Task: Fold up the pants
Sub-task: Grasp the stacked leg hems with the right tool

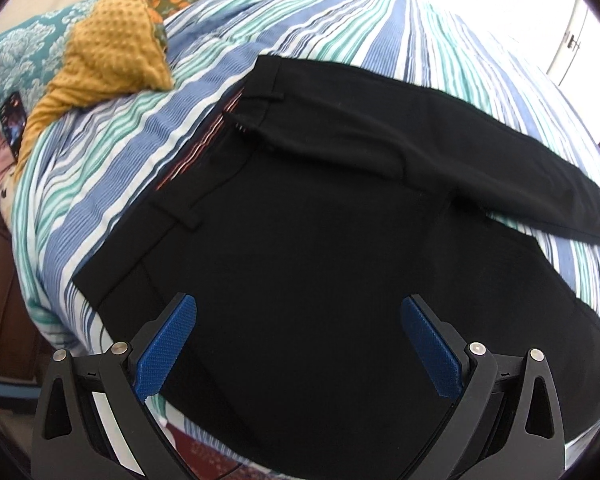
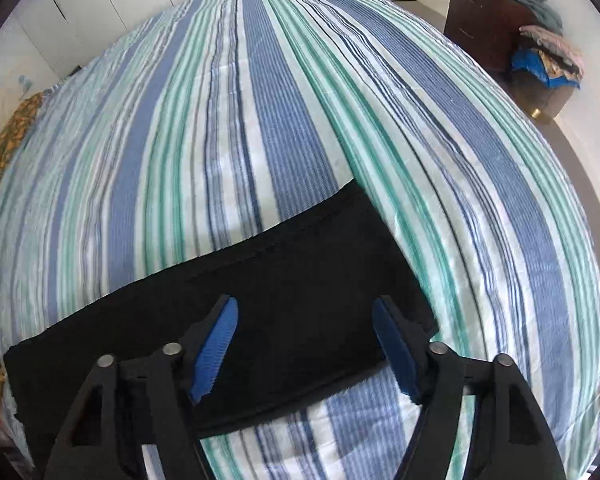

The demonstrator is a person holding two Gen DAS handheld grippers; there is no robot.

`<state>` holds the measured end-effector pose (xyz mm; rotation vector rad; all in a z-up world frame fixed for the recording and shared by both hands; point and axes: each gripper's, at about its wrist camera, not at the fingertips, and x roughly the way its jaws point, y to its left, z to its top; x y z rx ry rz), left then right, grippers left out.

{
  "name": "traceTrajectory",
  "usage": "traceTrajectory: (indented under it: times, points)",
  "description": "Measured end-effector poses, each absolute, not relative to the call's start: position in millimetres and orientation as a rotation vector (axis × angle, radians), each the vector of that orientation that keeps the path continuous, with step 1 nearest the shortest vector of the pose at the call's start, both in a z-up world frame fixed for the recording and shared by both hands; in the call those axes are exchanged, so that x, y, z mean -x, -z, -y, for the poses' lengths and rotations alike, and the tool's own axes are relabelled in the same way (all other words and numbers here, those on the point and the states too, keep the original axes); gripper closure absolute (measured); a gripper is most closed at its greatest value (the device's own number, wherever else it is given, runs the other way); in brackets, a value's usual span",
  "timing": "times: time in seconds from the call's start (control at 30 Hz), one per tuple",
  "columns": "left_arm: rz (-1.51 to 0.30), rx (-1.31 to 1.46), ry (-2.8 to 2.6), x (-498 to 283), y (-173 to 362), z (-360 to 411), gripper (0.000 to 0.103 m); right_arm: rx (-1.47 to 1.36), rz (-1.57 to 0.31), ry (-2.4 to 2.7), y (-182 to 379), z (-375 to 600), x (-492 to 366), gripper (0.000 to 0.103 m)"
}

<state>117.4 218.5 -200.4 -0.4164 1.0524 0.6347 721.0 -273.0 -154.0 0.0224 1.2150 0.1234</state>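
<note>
Left wrist view: the left tool [image 1: 299,312] hangs released, nothing between its pads, above black pants [image 1: 300,240] spread on the striped bed [image 1: 120,140], one leg crossing over the other. Right wrist view: the right tool [image 2: 305,320], also released, hovers over a pant leg's hem end [image 2: 300,272]

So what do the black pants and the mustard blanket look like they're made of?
Pants: a smooth, matte woven fabric, perhaps suiting; they lie flat with crisp edges and belt loops. Mustard blanket: likely soft plush fleece, its surface covered in raised dots.

Matt black cloth pants [image 1: 300,240] on ribbed striped cloth bedcover [image 1: 112,152]
</note>
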Motion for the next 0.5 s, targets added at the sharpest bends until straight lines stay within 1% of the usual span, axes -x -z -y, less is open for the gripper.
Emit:
traceTrajectory:
  times: [0.07, 0.1, 0.17, 0.23, 0.27, 0.3, 0.37, 0.5]
  points:
    - [-1.065, 0.416, -0.65, -115, 199, -218, 0.001, 0.096, -1.197, -0.081, 161, 268, -740, 0.036]
    - [-1.068, 0.411, -0.657, -113, 199, -218, 0.001, 0.13, -1.191, -0.065, 166, 267, -750, 0.035]
    - [-1.077, 0.389, -0.67, -113, 199, -216, 0.001, 0.122, -1.212, -0.067, 181, 273, -764, 0.025]
    - [-1.096, 0.365, -0.679, -115, 203, -213, 0.001, 0.075, -1.252, -0.09, 199, 282, -768, 0.025]
    - [-1.109, 0.36, -0.68, -116, 206, -211, 0.001, 0.039, -1.265, -0.117, 207, 287, -766, 0.032]
    - [-1.115, 0.358, -0.676, -117, 208, -209, 0.001, 0.029, -1.236, -0.118, 209, 292, -762, 0.041]
    - [-1.121, 0.355, -0.662, -121, 210, -204, 0.001, 0.032, -1.132, -0.065, 198, 305, -745, 0.097]
    - [-1.107, 0.359, -0.625, -129, 207, -190, 0.001, -0.02, -0.941, -0.126, 150, 328, -683, 0.098]
